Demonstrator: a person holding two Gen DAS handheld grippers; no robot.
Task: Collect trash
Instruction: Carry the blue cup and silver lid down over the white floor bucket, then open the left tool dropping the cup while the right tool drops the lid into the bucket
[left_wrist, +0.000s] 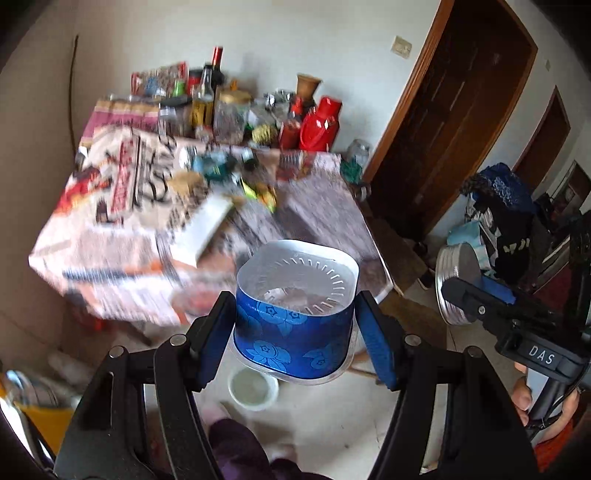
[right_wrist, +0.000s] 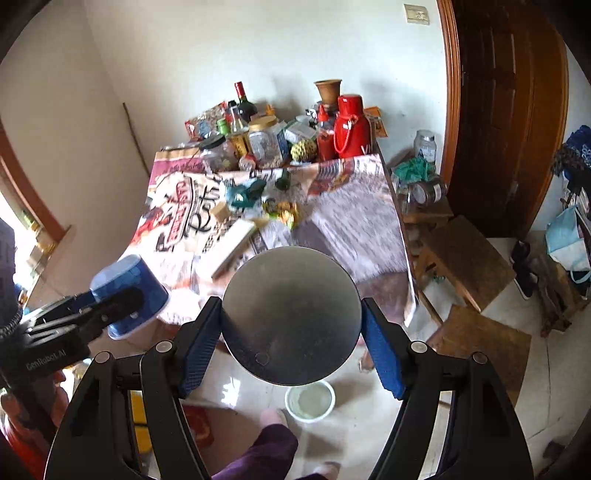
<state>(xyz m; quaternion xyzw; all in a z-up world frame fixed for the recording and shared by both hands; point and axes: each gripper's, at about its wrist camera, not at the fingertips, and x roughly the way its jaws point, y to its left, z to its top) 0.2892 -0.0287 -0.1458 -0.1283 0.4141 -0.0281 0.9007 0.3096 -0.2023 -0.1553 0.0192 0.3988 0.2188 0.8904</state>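
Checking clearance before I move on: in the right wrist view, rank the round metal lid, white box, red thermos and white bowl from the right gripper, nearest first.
1. Round metal lid, held between the right gripper pads.
2. White box, on the table, left.
3. Red thermos, table's far end.
White bowl on the floor below: depth unclear, unranked.

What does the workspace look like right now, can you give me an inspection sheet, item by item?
Surface: table covered with printed sheets, picture blurred.
Job's things: blue cup in the left gripper; round metal lid in the right gripper; both off the table.
Clutter: wrappers, white box, bottles and jars at the back, red thermos.
Grippers: both clamped on their loads.
Cables: nothing seen.
Surroundings: white bowl on the floor, wooden stools, dark door.
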